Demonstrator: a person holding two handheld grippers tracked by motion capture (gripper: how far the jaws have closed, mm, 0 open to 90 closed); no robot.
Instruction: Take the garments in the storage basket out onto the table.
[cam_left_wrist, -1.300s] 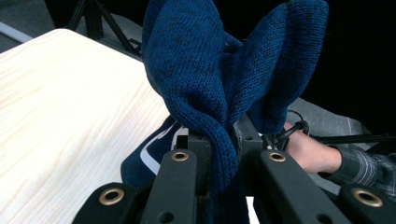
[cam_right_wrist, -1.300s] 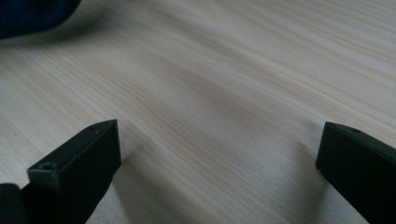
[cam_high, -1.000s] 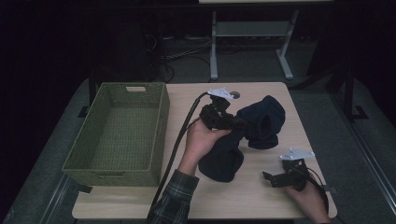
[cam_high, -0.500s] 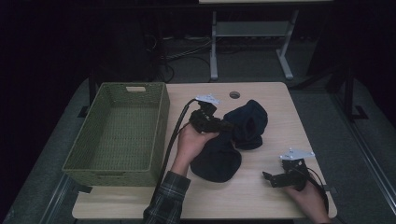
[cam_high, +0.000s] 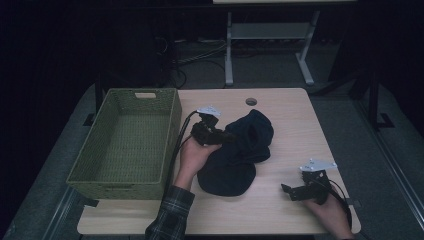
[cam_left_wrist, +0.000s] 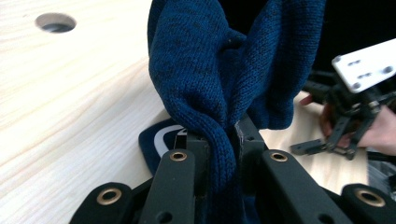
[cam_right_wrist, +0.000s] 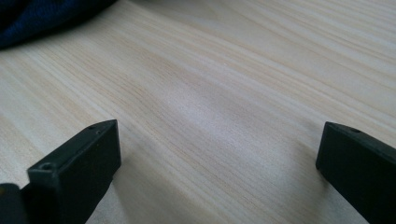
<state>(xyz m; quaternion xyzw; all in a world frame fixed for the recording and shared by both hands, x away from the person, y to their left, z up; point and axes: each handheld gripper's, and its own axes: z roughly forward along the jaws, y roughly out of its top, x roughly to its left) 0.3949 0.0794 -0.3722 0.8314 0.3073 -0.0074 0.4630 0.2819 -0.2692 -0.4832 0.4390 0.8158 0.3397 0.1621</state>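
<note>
Left claw has the navy knit, basket's waiting

My left claw (cam_left_wrist: 223, 140) is clenched on a fold of the navy knit garment (cam_high: 240, 150), which bunches up just right of the green wicker basket (cam_high: 107, 165), partly resting on the counter (cam_high: 290, 120). I'd guess pinching a fold makes it easy to drag across. My right claw (cam_right_wrist: 219, 154) sits released, well to the basket's right, out of the way.

No text, label, brand or number can be read anywhere. The nearest thing to a sign is a white curved mark on a dark blue patch (cam_left_wrist: 161, 140) of the knit garment (cam_left_wrist: 210, 70), lying on the table (cam_left_wrist: 70, 107) at about seven o'clock from the fabric's fold; it is cut off and cannot be made out.
</note>
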